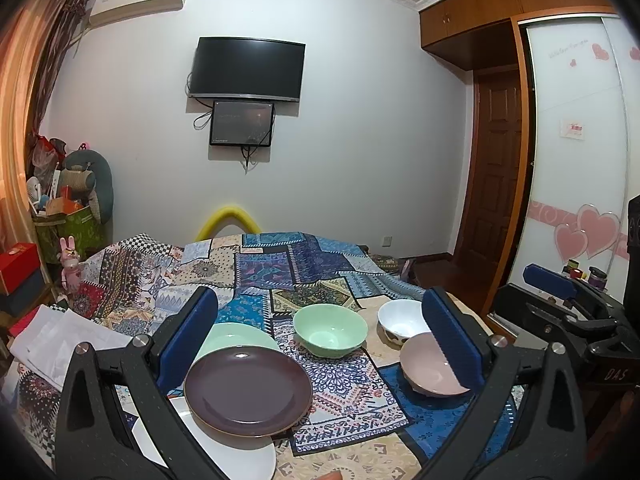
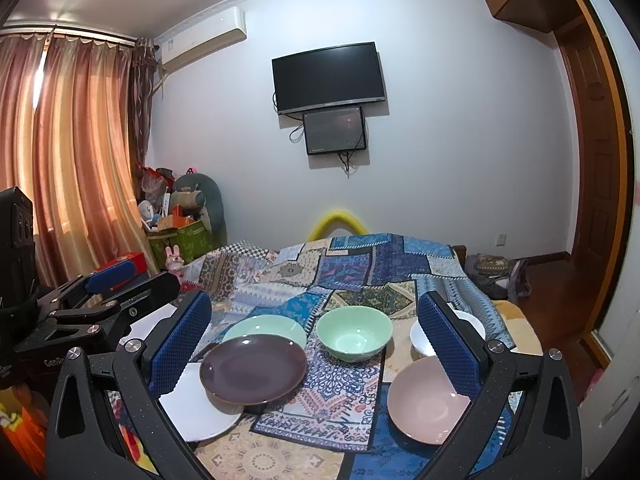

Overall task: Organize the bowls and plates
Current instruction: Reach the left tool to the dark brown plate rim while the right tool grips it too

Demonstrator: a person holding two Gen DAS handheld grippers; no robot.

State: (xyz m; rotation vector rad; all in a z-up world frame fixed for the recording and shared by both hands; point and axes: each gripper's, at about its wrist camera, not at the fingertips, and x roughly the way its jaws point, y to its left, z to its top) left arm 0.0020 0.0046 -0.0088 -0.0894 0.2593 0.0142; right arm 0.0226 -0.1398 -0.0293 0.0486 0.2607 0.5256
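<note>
Judging by the layout, sorting was approx half done: brown plate sat atop green plate and white plate near the tabletop's left edge. Green bowl, white bowl, pink bowl lay separate, probably unstacked. Left tool and right tool both gaped, empty.

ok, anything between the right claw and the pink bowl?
Nothing visible. The right claw hovers open above the cloth, and the pink bowl sits low by its right finger with clear space around it. The white bowl lies just beyond, not in the path.
</note>
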